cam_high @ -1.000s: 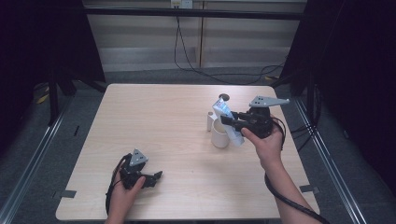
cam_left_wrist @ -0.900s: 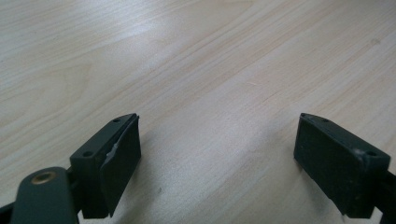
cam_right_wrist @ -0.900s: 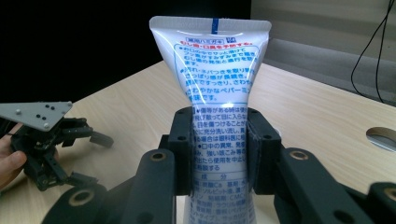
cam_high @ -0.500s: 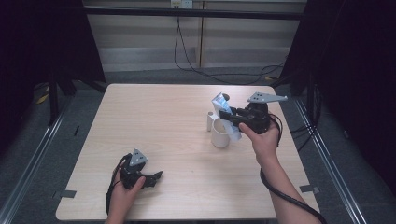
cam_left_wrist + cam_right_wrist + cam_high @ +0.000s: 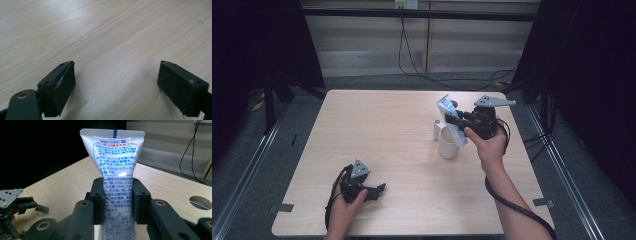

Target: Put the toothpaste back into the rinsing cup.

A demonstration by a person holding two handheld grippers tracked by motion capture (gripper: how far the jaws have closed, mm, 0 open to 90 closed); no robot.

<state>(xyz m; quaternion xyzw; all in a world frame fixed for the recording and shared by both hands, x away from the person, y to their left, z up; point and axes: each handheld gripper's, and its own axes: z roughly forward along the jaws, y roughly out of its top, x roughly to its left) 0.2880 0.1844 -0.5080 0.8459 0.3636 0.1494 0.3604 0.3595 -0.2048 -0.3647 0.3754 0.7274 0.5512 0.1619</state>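
My right gripper (image 5: pixel 458 121) is shut on a white toothpaste tube (image 5: pixel 449 113) with blue print, held tilted in the air above a white cup (image 5: pixel 447 148) on the table's right half. In the right gripper view the tube (image 5: pixel 116 167) stands upright between the jaws, crimped end up, with my right gripper (image 5: pixel 117 195) clamping its lower body. My left gripper (image 5: pixel 377 191) rests on the wooden table (image 5: pixel 387 130) near the front left, open. In its own view my left gripper (image 5: pixel 116 82) has nothing but bare wood between its jaws.
A small white upright piece (image 5: pixel 436 131) stands against the cup's left side. A round hole (image 5: pixel 200 202) is cut into the tabletop near the far right. Cables (image 5: pixel 412 55) run across the floor behind the table. My left gripper (image 5: pixel 30 205) shows far off in the right gripper view.
My right gripper has lifted the tube a little and tipped its crimped end higher above the cup. The left gripper has stayed where it was.
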